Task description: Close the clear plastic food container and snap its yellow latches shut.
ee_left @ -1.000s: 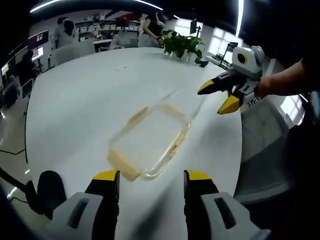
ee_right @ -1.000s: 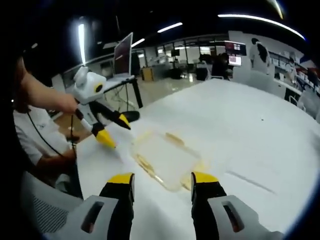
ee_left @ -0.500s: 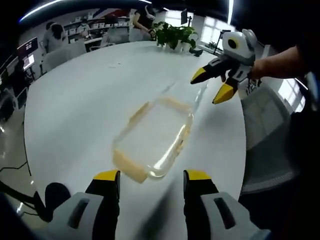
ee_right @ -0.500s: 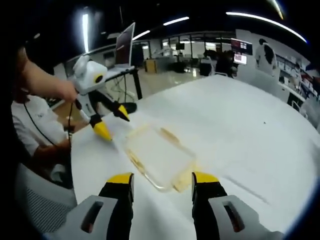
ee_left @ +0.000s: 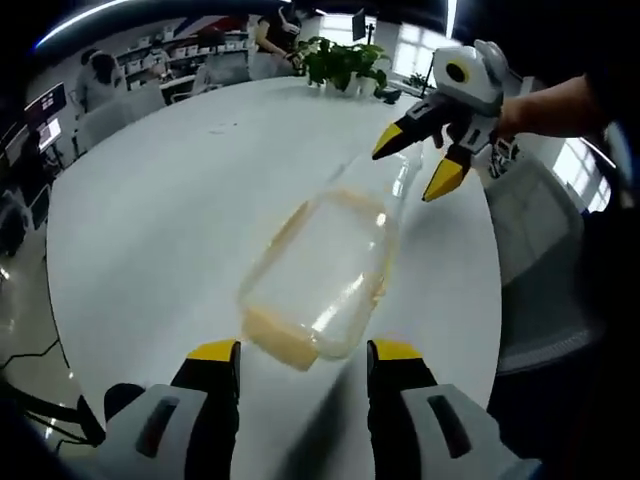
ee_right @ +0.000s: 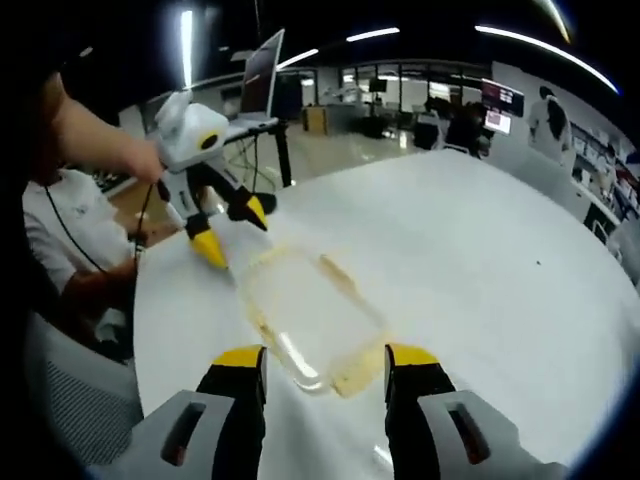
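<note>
A clear plastic food container (ee_left: 322,272) with yellow latches (ee_left: 281,341) lies on the round white table (ee_left: 150,190), just beyond my left gripper (ee_left: 304,353), whose jaws stand open and hold nothing. At the container's far end hovers my right gripper (ee_left: 411,166), open, held by a hand; a faint clear piece (ee_left: 388,182) reaches up toward it, and I cannot tell whether it is the lid. In the right gripper view the container (ee_right: 312,318) lies in front of my open right gripper (ee_right: 325,357), with the left gripper (ee_right: 234,231) open above its far left corner.
A potted plant (ee_left: 346,64) stands at the table's far edge. A grey chair (ee_left: 540,235) is beside the table. A laptop (ee_right: 262,88) sits on a stand beyond the table, and a seated person (ee_right: 60,235) is at the left. People stand in the background.
Both cameras have drawn closer to the container, which now looks larger and more end-on in each view. Each gripper appears nearer the container's end. Both remain open.
</note>
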Available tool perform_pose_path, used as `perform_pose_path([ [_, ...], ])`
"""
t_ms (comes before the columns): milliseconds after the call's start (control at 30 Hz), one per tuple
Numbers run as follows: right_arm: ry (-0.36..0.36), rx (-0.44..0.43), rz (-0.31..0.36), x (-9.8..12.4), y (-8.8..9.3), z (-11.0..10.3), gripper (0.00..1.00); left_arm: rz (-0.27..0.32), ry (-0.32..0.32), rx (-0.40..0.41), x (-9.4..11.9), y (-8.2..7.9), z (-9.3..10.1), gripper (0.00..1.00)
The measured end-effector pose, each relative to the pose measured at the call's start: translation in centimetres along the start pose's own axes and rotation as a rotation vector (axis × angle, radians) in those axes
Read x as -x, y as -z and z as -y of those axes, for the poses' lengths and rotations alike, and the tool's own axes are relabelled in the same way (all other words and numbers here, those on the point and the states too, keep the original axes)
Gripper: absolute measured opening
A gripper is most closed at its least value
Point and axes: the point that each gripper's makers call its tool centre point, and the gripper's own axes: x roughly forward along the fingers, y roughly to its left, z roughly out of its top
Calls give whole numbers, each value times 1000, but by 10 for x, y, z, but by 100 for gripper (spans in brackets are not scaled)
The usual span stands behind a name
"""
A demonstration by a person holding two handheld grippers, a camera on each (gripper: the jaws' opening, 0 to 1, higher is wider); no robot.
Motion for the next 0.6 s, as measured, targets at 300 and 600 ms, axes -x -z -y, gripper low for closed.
perform_pose_path([
  [300, -42, 87, -81, -9, 3, 6, 47, -30, 26, -75, -4, 1, -2, 50],
  [600, -94, 202, -171, -13, 11, 9, 47, -52, 51, -126, -6, 0, -5, 50],
])
